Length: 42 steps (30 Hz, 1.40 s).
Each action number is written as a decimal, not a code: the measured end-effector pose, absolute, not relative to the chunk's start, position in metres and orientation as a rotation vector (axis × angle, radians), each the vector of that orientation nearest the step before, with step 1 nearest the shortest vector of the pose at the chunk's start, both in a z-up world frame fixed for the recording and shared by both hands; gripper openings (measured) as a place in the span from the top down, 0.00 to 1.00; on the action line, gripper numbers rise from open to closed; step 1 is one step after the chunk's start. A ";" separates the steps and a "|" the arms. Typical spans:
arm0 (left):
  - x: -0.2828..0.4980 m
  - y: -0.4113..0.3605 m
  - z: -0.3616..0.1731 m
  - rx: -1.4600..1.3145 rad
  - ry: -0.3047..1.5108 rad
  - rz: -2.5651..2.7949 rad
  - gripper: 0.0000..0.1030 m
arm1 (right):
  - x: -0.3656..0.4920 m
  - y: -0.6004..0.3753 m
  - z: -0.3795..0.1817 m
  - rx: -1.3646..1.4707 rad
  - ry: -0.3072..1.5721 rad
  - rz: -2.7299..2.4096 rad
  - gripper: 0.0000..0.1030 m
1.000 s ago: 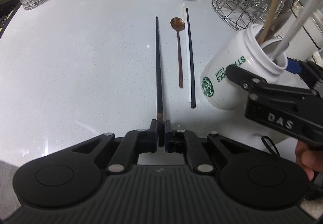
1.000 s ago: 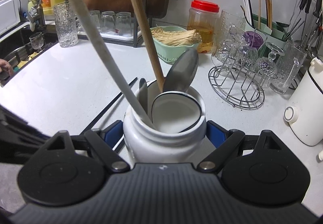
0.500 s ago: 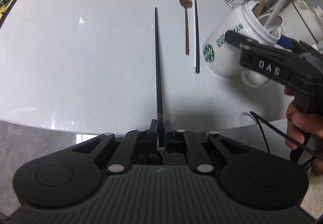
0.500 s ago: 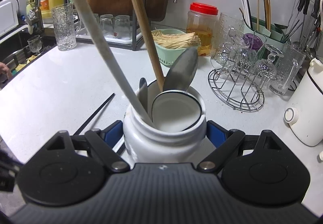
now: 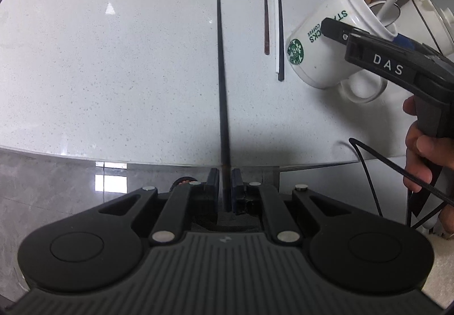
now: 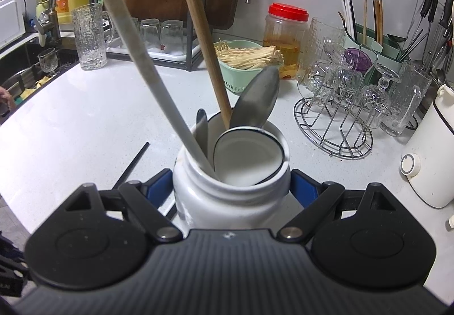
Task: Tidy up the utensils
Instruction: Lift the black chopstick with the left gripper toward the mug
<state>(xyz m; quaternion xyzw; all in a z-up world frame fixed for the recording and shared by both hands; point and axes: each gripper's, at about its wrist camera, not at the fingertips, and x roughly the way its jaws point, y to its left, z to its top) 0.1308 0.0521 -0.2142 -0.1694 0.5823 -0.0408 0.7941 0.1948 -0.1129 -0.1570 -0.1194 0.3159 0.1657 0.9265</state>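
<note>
One mug (image 5: 320,39) reads "STARBUCKS COFFEE".

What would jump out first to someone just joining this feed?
The long black chopstick, pinched at its near end by the left gripper, runs straight out over the white counter. Next, the tilted white Starbucks mug at right, clamped by the right gripper and already bristling with handles and spoons. Between them, a copper spoon and two more chopsticks lie on the counter.

"DAS" on right tongs (image 5: 334,28) — seemingly "STARBUCKS COFFEE" on white mug (image 5: 320,50)
</note>
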 end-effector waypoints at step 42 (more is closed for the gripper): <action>0.133 0.052 -0.095 -0.152 1.038 -0.009 0.93 | 0.200 -0.122 -0.173 -0.152 0.622 0.388 0.08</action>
